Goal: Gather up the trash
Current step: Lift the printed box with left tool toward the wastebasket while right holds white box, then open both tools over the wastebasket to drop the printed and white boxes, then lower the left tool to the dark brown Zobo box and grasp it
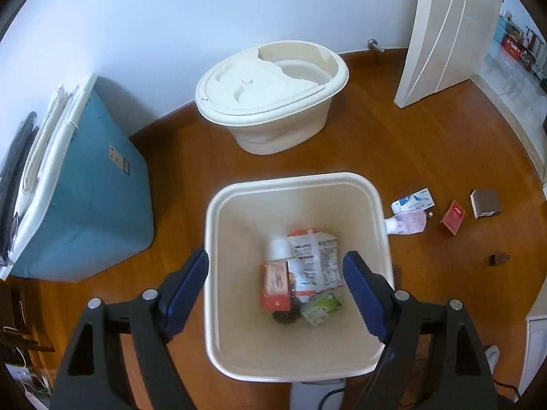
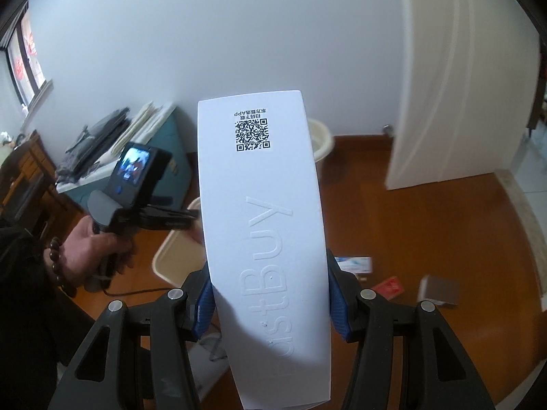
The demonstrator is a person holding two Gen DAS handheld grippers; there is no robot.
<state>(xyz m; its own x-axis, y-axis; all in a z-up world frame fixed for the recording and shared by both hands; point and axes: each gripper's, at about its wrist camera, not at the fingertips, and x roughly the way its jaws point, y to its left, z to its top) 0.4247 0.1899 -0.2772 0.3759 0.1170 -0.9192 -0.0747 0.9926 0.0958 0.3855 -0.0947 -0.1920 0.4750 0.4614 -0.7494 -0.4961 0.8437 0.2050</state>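
Observation:
A cream trash bin [image 1: 239,358] stands on the wooden floor and holds several wrappers and cartons [image 1: 307,270]. My left gripper [image 1: 275,273] is open and empty, hovering over the bin's mouth. My right gripper [image 2: 270,294] is shut on a long white box [image 2: 263,212] with a QR code, held up in the air to the right of the bin [image 2: 171,256]. The left gripper [image 2: 164,220] and the hand holding it show in the right wrist view. Loose trash lies right of the bin: a blue-white pack [image 1: 412,200], a pink bottle [image 1: 408,223], a red box [image 1: 453,217], a brown box [image 1: 485,203].
A cream lidded tub [image 1: 270,102] stands by the white wall beyond the bin. A teal box [image 1: 92,198] with folded cloth on top is at the left. A white door [image 1: 441,30] stands open at the right. A small dark block [image 1: 499,259] lies on the floor.

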